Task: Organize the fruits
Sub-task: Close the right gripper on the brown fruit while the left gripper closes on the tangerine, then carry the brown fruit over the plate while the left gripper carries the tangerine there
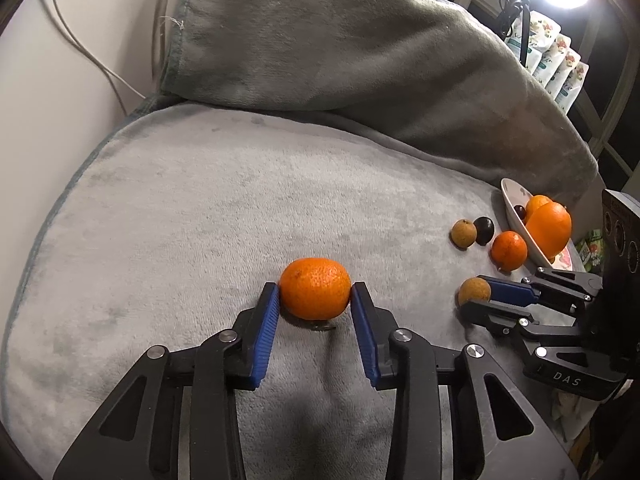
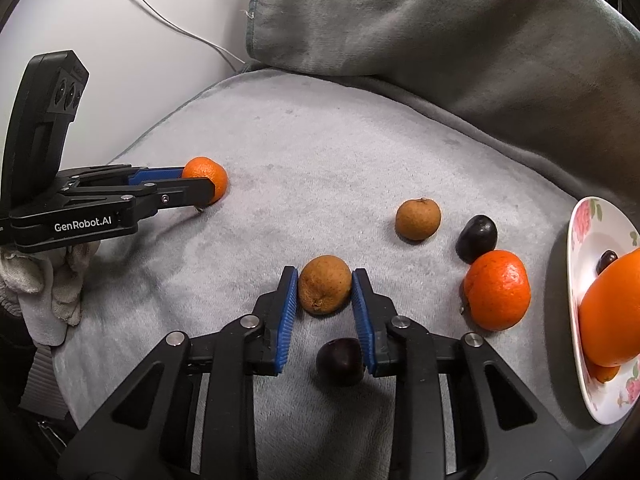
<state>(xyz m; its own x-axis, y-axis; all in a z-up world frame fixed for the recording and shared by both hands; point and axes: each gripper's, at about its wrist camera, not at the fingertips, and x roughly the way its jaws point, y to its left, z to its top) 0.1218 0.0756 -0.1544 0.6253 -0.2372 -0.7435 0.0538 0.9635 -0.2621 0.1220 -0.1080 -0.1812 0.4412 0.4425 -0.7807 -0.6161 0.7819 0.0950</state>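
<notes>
Both grips on: left gripper [image 1: 315, 295] jaws pinching the mandarin [image 1: 315, 288] mid-blanket [image 1: 200, 208], right gripper [image 2: 325, 289] jaws clamped on the brown fruit [image 2: 325, 289] nearer the plate [image 2: 592, 232] at the right edge. Lift straight, squeeze gently, steer clear of the dark plum [image 2: 340, 361] beneath the right jaws.

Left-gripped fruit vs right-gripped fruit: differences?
The tangerine in the left gripper is bright orange; the brown fruit in the right gripper is dull tan. The tangerine looks larger and flatter, the brown fruit rounder. Both rest on the blanket, pinched by blue pads.
</notes>
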